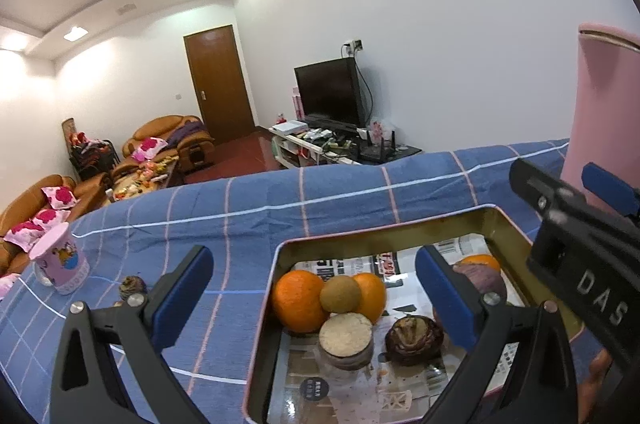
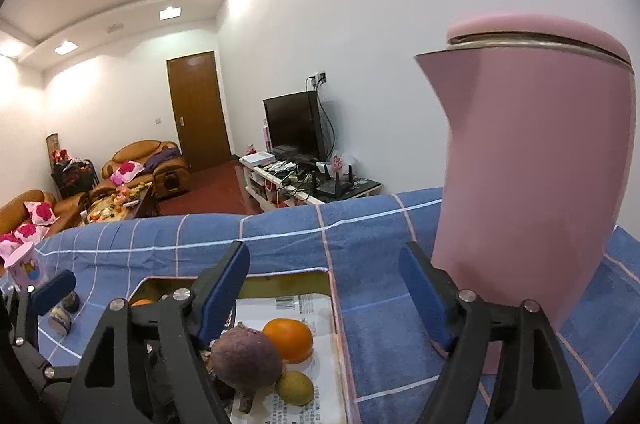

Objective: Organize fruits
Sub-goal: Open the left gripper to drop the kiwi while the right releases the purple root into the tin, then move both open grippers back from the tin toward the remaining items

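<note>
Left gripper (image 1: 316, 288): we are seeing its fingers (image 1: 182, 294) spreading wide, gripping nothing, one over the blue checked cloth (image 1: 248, 220), the other over the tin tray (image 1: 508, 224). Inside the tray, on newspaper, we are noting two oranges (image 1: 298, 298), a kiwi (image 1: 340, 294) touching them, a cut taro piece (image 1: 346, 338) and a dark scaly fruit (image 1: 414, 340) just in front.

Right gripper (image 2: 324, 296): fingers also gaping wide, nothing between them, hanging above the tray's right edge. Below we are seeing a purple round fruit (image 2: 246, 360) touching another orange (image 2: 290, 340) and a small greenish fruit (image 2: 296, 388). A pink kettle (image 2: 532, 184) is standing just beside the right finger. A pink cup (image 1: 60, 258) is sitting well to the left.
</note>
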{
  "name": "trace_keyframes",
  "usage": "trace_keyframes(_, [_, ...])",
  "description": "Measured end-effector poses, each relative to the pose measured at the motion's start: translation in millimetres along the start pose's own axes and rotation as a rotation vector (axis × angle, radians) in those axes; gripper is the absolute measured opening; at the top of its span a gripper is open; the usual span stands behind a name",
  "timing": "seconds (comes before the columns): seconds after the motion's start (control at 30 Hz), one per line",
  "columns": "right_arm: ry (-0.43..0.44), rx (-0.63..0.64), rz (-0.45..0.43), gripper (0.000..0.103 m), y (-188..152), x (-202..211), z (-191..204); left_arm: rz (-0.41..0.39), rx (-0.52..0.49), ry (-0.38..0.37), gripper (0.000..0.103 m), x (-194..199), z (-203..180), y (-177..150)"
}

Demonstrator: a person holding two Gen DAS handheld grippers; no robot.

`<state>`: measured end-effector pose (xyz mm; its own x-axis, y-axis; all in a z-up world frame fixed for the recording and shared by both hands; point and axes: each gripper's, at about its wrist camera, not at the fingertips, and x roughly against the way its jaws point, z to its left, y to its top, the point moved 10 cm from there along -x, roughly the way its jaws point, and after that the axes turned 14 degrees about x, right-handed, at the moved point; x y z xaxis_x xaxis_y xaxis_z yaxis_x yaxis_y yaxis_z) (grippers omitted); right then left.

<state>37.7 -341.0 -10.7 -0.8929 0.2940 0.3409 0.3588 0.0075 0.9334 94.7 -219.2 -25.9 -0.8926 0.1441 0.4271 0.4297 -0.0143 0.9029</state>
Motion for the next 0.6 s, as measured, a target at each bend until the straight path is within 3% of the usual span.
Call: trace_keyframes(0.6, [-0.082, 0.041, -0.039, 0.079, -1.6, 30.1, 2.1, -0.040, -0.010, -0.012, 0.103, 23.8, 10.0, -5.3])
